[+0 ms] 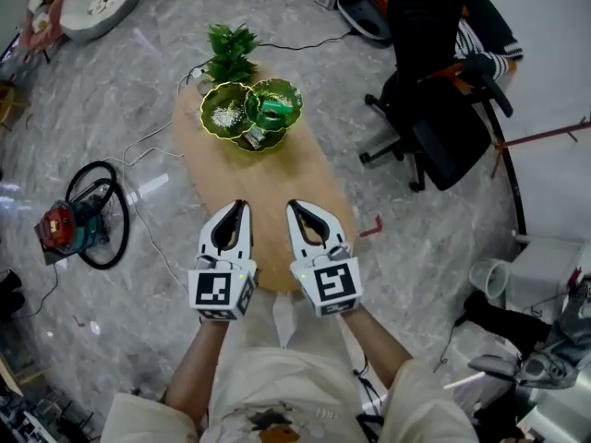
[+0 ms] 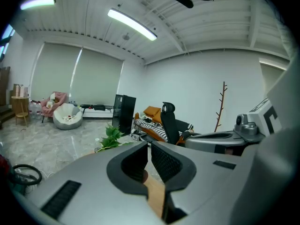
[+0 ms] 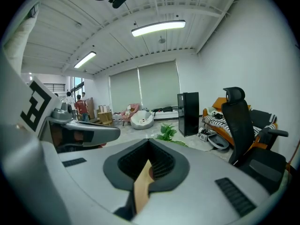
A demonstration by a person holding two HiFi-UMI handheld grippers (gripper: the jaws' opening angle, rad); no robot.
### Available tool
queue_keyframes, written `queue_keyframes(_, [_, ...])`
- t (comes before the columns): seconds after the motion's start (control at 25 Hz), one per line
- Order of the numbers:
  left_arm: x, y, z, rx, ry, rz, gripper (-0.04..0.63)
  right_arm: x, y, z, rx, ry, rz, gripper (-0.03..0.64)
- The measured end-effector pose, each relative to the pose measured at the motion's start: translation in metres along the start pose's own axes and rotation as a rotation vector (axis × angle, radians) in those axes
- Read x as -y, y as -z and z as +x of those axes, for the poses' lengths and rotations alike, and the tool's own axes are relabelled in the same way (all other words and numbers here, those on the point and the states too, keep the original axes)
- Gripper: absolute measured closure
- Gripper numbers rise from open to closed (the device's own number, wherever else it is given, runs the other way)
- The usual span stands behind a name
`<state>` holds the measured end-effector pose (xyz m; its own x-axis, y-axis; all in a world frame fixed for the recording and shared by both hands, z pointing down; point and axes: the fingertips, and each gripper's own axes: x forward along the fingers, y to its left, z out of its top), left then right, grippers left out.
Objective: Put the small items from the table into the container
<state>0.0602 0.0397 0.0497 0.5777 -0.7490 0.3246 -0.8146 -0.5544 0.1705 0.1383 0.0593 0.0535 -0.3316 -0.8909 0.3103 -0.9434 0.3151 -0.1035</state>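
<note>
A green three-lobed container (image 1: 205, 109) stands at the far end of the oval wooden table (image 1: 277, 183). One lobe holds white bits (image 1: 224, 115), another a green item (image 1: 272, 109). I see no loose small items on the bare wood. My left gripper (image 1: 242, 207) and right gripper (image 1: 294, 206) hover side by side over the table's near end, pointing toward the container and well short of it. Both have their jaws together with nothing between them. In the left gripper view the left gripper (image 2: 149, 145) shows only wood behind its tips, and so does the right gripper (image 3: 149, 141) in its own view.
A potted plant (image 1: 229, 52) stands just behind the container. A black office chair (image 1: 434, 72) is on the floor to the right of the table. A red tool with a black hose (image 1: 65, 224) and a white cable (image 1: 148, 137) lie on the left.
</note>
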Motion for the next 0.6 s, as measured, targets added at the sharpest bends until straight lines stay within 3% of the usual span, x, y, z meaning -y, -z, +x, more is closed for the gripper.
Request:
queue_keyframes(0.28, [0.026,-0.001,-0.050,-0.021,0.003,0.000,0.565,-0.033,-0.021,-0.045,0.009,-0.033,0.007,0.611])
queue_keyframes(0.6, [0.060,-0.020,-0.102,0.014,-0.003,0.034,0.565,-0.050,-0.043,-0.097,0.106,-0.026,0.008,0.611])
